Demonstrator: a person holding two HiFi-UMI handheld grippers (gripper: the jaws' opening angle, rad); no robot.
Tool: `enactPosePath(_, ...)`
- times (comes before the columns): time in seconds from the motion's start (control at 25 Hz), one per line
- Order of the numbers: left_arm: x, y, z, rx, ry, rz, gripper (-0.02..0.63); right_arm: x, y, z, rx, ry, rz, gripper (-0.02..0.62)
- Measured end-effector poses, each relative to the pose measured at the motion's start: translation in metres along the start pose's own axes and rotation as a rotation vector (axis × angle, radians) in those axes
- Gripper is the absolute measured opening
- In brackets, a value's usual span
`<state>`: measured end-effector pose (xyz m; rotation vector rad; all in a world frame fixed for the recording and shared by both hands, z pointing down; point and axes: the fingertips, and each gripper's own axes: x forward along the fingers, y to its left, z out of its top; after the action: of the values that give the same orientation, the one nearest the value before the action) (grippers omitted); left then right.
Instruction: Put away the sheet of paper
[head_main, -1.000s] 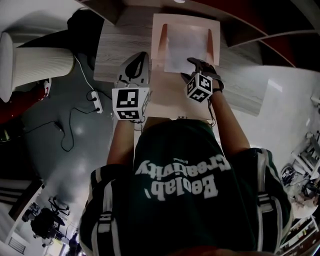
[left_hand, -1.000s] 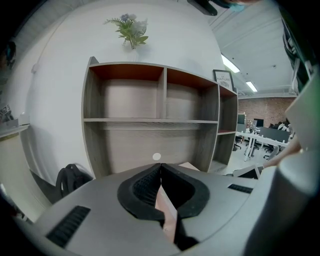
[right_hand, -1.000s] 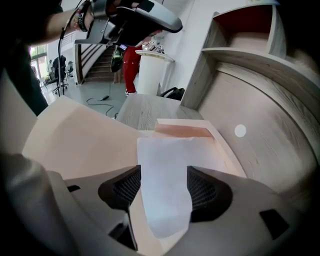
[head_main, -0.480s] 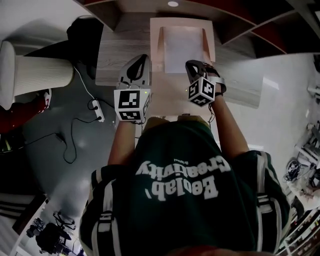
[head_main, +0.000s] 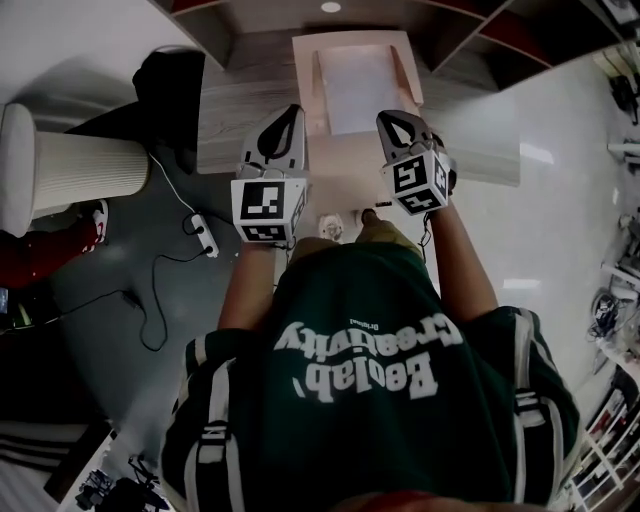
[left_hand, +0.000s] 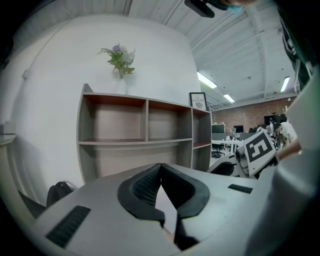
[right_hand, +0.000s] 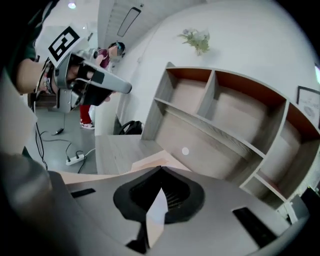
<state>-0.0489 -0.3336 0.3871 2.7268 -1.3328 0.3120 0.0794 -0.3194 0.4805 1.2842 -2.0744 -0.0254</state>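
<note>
Both claws closed tip to tip, empty: left gripper (head_main: 292, 112), right gripper (head_main: 386, 120). Sheet of paper (head_main: 355, 90) lies in tray (head_main: 305, 60) just ahead; task apparently done.

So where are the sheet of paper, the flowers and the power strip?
sheet of paper (head_main: 358, 90), head view, middle of the sheet.
flowers (left_hand: 119, 55), left gripper view, the blooms.
power strip (head_main: 205, 237), head view, middle of its body.
</note>
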Motion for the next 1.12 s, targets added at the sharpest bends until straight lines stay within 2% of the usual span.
enactPosePath(0.16, -0.017, -0.012, 0.003, 0.055, -0.012, -0.044, 0.02, -0.034, -0.001, 0.018, 0.033, -0.048, -0.086, 0.034)
enactPosePath(0.32, -0.034, -0.023, 0.011, 0.116, -0.036, -0.058, 0.019, -0.067, 0.006, 0.036, 0.048, -0.099, -0.132, 0.034)
enactPosePath(0.48, -0.044, -0.037, 0.021, 0.13, -0.06, -0.087, 0.018, -0.094, 0.006, 0.044, 0.063, -0.128, -0.175, 0.034)
enactPosePath(0.72, -0.059, -0.058, 0.038, 0.144, -0.092, -0.106, 0.02, -0.127, 0.006, 0.055, 0.187, -0.206, -0.171, 0.034)
enactPosePath(0.92, -0.08, -0.089, 0.046, 0.099, -0.099, -0.124, 0.019, -0.16, 0.003, 0.057, 0.298, -0.283, -0.158, 0.034)
enactPosePath(1.12, -0.106, -0.12, 0.053, 0.145, -0.108, -0.092, 0.02, -0.202, 0.007, 0.054, 0.331, -0.345, -0.136, 0.034)
